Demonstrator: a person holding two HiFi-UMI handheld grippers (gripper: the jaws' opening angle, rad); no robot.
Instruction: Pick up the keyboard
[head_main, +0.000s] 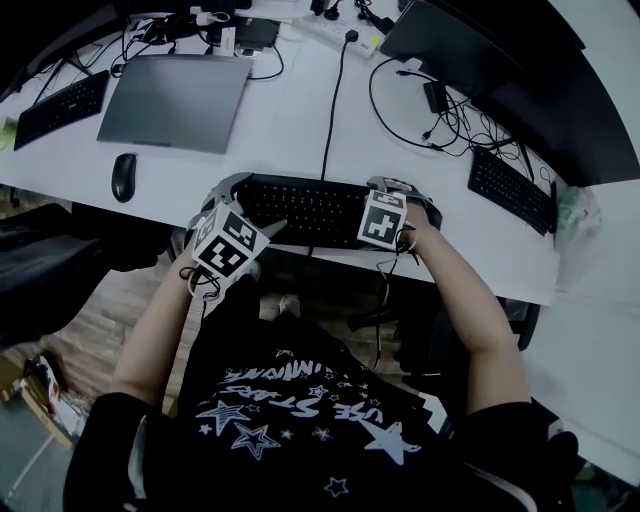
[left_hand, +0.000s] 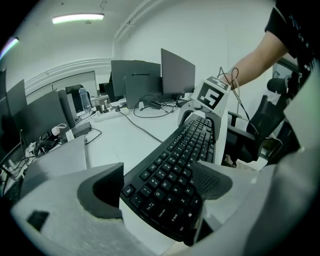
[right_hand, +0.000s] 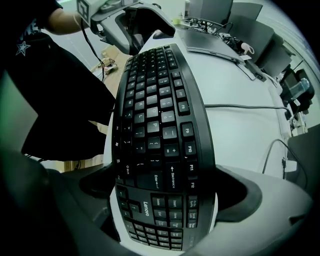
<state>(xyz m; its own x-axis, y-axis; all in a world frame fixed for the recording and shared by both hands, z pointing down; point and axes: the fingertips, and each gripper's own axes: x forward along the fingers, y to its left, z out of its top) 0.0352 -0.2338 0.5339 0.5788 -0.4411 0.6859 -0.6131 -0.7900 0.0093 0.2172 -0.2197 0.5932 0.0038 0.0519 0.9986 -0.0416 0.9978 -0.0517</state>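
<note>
A black keyboard (head_main: 310, 210) lies along the front edge of the white desk (head_main: 285, 140), its cable (head_main: 334, 100) running to the back. My left gripper (head_main: 232, 228) is shut on its left end and my right gripper (head_main: 398, 207) on its right end. In the left gripper view the keyboard (left_hand: 180, 165) fills the space between the grey fingers (left_hand: 100, 192), with the right gripper (left_hand: 210, 100) at its far end. The right gripper view shows the keyboard (right_hand: 155, 120) running away between the pads (right_hand: 242, 192) to the left gripper (right_hand: 134, 20).
Behind the keyboard lies a closed grey laptop (head_main: 175, 100) with a black mouse (head_main: 123, 177) in front of it. Other keyboards sit at the far left (head_main: 60, 107) and right (head_main: 512, 188). Dark monitors (head_main: 500, 60), a power strip (head_main: 345, 35) and loose cables crowd the back.
</note>
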